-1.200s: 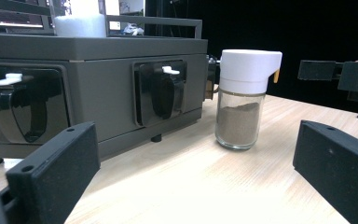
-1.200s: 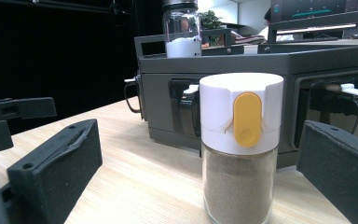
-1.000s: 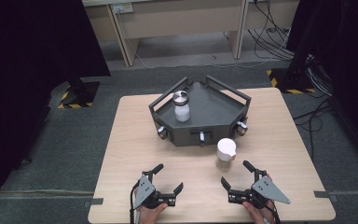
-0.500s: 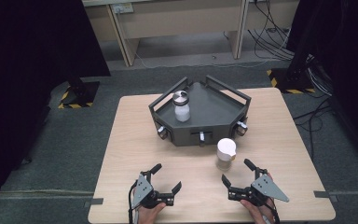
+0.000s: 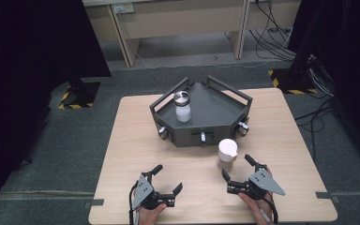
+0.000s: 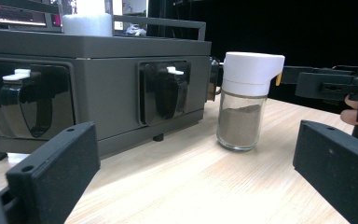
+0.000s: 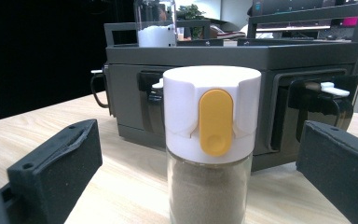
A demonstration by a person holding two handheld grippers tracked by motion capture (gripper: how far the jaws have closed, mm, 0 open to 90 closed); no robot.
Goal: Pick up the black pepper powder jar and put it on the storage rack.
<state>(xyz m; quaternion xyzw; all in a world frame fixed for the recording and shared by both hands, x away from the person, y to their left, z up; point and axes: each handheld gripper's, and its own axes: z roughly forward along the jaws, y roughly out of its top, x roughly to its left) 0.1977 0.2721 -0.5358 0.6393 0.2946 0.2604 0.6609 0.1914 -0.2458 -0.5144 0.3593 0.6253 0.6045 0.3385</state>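
Note:
A glass shaker jar (image 5: 227,153) with a white cap and brown powder stands on the table just in front of a dark grey tray (image 5: 215,112). My right gripper (image 5: 236,166) is open right behind the jar, its jaws to either side of it without touching. In the right gripper view the jar (image 7: 211,140) looms close, its yellow tab facing me, between the jaws of my right gripper (image 7: 196,163). My left gripper (image 5: 169,177) is open and holds nothing near the front edge. In the left gripper view the jar (image 6: 244,105) stands ahead to the right.
A second jar (image 5: 183,107) with a silver lid and white contents stands inside the tray, which has raised handles and latches on its front wall (image 6: 107,93). The table's front edge runs just behind both hands. Desks, cables and dark stands lie beyond the table.
My right gripper has crept slightly forward toward the shaker jar. The left gripper has hardly moved.

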